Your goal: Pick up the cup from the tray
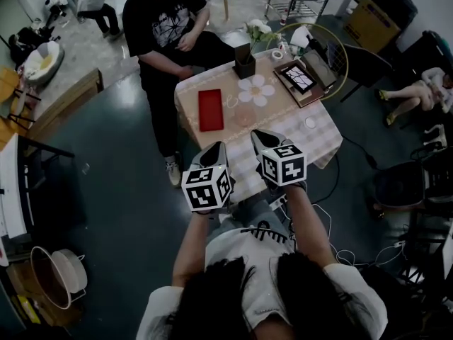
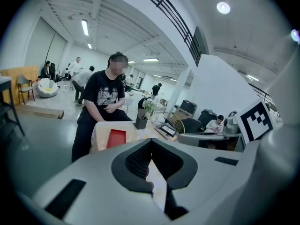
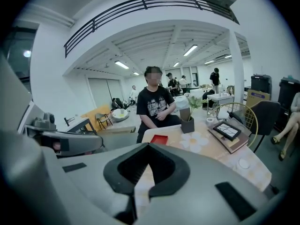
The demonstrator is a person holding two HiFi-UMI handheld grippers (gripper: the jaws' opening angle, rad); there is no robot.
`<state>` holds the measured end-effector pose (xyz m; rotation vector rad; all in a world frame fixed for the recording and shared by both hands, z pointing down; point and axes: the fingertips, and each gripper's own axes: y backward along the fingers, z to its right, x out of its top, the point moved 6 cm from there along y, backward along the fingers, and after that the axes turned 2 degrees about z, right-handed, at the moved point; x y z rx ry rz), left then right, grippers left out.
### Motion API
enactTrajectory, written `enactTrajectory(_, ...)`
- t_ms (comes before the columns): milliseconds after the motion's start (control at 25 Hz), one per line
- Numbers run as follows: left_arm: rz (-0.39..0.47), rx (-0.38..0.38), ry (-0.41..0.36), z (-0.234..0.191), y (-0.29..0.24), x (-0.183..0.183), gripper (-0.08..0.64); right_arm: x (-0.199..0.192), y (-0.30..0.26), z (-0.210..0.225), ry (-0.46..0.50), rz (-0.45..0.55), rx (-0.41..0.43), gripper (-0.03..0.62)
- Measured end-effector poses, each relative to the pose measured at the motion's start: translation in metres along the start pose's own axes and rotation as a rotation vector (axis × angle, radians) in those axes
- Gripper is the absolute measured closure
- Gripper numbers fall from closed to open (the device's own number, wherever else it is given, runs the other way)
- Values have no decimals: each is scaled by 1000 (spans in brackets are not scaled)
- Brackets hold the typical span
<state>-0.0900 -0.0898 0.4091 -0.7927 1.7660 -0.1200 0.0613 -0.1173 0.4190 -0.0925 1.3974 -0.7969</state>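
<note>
Cup (image 1: 244, 114) barely vis., pinkish blur just beside red tray (image 1: 210, 110).

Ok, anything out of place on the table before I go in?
The red tray looks empty. What seems to be the cup stands on the table just right of it. Nothing looks spilled or tipped.

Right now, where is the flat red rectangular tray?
In the head view the flat red rectangular tray lies on the left part of the cloth-covered table, left of the white flower-shaped mat.
</note>
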Motion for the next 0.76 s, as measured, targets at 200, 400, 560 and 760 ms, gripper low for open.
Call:
enactTrajectory(200,7,-4,-4,-1,4,2,554,0,2,-5,8,3,-15,583)
enactTrajectory(400,5,-6,-6,-1,5,3,554,1,2,-6,20,-2,-30,584)
enactTrajectory(560,7,-6,-5,-2,4,2,554,-2,1,-5,26,-10,-35,584)
enactTrajectory(760,9,-2,-6,0,4,-1,554,-5,1,-1,6,-10,-36,584)
